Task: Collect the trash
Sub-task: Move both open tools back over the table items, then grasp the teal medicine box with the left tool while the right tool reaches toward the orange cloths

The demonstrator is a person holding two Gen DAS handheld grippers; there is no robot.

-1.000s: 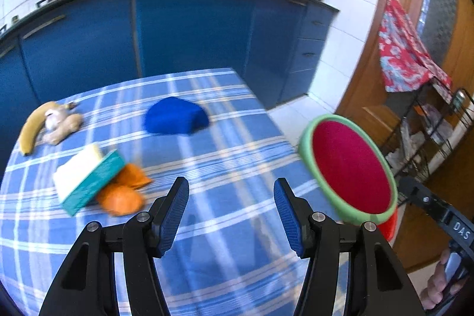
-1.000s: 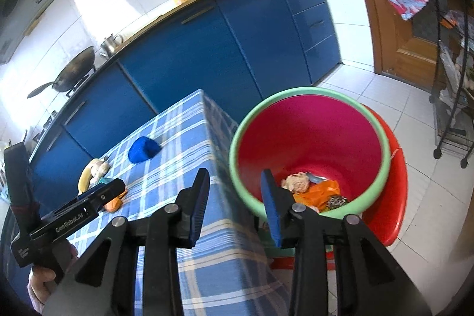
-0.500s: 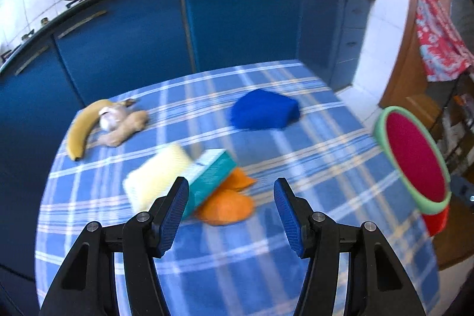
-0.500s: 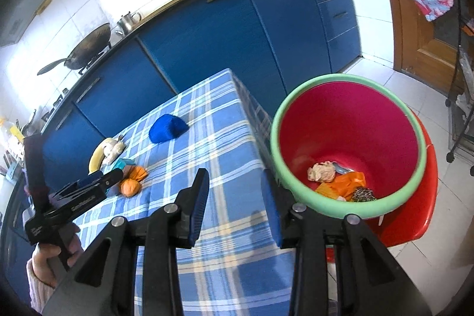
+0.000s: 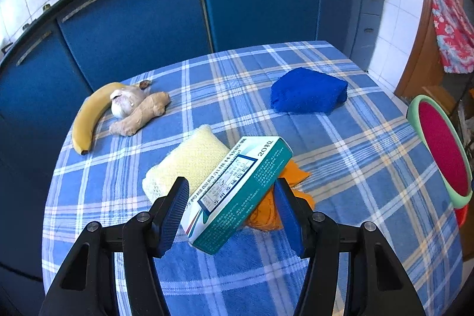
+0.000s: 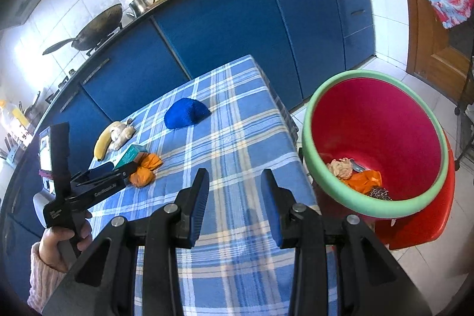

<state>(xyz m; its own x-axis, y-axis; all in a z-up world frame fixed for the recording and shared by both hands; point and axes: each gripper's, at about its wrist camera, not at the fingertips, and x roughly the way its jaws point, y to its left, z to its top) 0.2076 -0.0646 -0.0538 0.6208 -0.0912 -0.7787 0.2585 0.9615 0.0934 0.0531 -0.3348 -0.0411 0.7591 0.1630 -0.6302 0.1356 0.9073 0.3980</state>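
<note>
1. Left gripper [image 5: 231,208]: jaws just closing in around the box [image 5: 237,191], pads either side of its near end; contact not clear.
2. Box: teal and white, long axis from near left to far right, far end propped up on a yellow sponge [image 5: 189,160] and orange peel [image 5: 291,185], toward the tabletop's near left.
3. Right gripper [image 6: 234,205]: partly open, empty, over the tablecloth [image 6: 231,138].
4. Red bin [image 6: 376,144] with green rim just off the right edge; peel and scraps inside, hard to identify.
5. Banana [image 5: 89,114], garlic and ginger near the far left corner.

Bright daylight, perhaps window-lit; fisheye-warped edges.
</note>
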